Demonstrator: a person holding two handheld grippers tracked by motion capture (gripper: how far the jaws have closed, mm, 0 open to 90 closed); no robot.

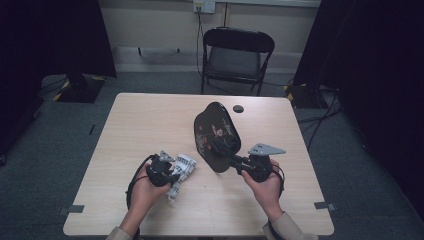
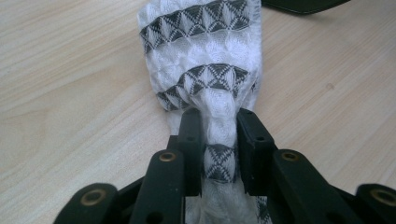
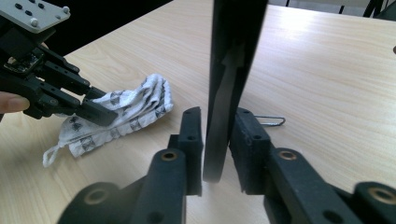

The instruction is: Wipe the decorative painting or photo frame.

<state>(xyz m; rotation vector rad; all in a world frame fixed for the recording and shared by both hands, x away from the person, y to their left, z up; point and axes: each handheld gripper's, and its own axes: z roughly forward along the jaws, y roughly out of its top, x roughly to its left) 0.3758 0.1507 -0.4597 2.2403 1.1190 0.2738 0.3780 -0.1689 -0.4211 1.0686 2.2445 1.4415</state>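
The left gripper (image 1: 172,175) sits low over the near-left part of the light wooden desk (image 1: 150,125), its fingers (image 2: 190,140) clamped on a white cloth (image 1: 181,169) patterned with dark grey triangle bands. In the left gripper view the cloth (image 2: 205,70) is bunched into a narrow neck between the two black fingers and fans out wider beyond them, lying on the desk surface. In the right gripper view the same cloth (image 3: 116,116) trails along the wood with a small loop at its near end, and the left gripper (image 3: 93,112) bites into its middle.

The right gripper (image 1: 234,161) holds a black lacquered tray (image 1: 216,137) with a floral pattern on its face. The tray stands tilted up on its near edge at the middle of the desk, leaning away from the person, just to the right of the cloth and apart from it. In the right gripper view the tray's thin edge (image 3: 233,70) runs upright between the fingers (image 3: 247,140); they stand close on either side of it, and it looks gripped, with a sliver of gap on the left side.

A small dark round disc (image 1: 238,108) lies on the far side of the desk beyond the tray, and a wire clip (image 3: 271,121) lies on the wood just past the right gripper. A black folding chair (image 1: 237,55) stands behind the desk
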